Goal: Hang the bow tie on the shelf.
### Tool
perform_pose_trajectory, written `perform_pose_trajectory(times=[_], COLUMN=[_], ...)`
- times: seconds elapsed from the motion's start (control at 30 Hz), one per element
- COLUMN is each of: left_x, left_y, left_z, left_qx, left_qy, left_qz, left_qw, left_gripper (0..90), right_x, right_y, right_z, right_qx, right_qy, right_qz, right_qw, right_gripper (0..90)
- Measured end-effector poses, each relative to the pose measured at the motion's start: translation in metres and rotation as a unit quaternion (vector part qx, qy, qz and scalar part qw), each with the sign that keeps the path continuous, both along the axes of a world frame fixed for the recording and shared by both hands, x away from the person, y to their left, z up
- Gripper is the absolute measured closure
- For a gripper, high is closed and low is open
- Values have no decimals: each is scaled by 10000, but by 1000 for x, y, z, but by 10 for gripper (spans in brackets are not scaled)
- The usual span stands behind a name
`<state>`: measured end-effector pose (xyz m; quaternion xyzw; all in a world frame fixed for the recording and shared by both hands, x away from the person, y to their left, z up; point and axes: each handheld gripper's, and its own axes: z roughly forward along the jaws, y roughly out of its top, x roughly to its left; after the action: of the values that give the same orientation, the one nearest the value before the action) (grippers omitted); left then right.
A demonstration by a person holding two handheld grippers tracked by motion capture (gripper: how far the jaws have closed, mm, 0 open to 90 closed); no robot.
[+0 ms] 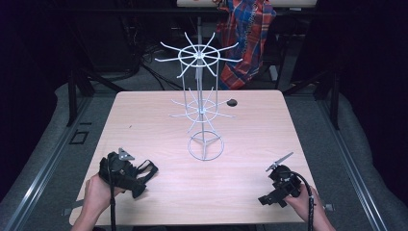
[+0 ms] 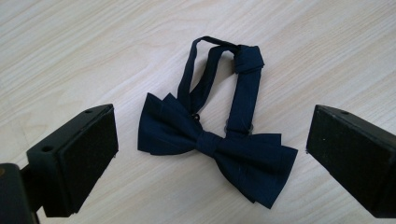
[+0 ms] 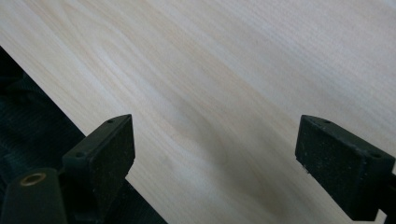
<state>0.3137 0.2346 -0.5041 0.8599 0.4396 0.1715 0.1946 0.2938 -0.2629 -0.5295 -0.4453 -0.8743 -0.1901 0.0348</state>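
Observation:
A dark navy bow tie [image 2: 215, 144] with its neck strap [image 2: 245, 93] lies flat on the pale wooden table [image 2: 70, 56]. My left gripper [image 2: 212, 123] hovers over it, open, one jaw on either side of the bow and not touching it. In the high view the bow tie [image 1: 148, 168] sits near the front left, right in front of my left gripper [image 1: 126, 172]. My right gripper [image 1: 272, 195] is at the front right, open over bare wood [image 3: 215, 135] close to the table's edge, with nothing between its jaws.
A white wire display rack [image 1: 202, 96] with two tiers of radiating hooks stands at the table's middle on a ring base [image 1: 205, 147]. A small dark object [image 1: 232, 102] lies behind it. A plaid cloth [image 1: 245, 38] hangs beyond the table.

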Motion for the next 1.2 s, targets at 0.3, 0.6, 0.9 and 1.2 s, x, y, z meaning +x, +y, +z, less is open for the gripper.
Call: perform_pose_trajectory(times=[0.3, 0.6, 0.9, 1.2], left_x=[10, 13, 22, 24], left_y=[-3, 0, 1, 0], left_z=[-9, -14, -23, -24], left_qx=[30, -45, -40, -45], left_qy=[180, 344, 523, 506], left_qz=[-29, -34, -89, -32], left_qw=[9998, 9994, 9986, 9987], left_gripper=[0, 0, 0, 0], right_x=[-1, 3, 9, 5], right_y=[-9, -3, 5, 6], right_z=[2, 1, -1, 2], right_qx=[-71, 1, 34, -31], right_qy=[94, 65, 109, 17], right_qz=[-63, 109, 279, 289], right_qw=[9999, 9999, 9995, 9996], right_gripper=[116, 116, 115, 115])
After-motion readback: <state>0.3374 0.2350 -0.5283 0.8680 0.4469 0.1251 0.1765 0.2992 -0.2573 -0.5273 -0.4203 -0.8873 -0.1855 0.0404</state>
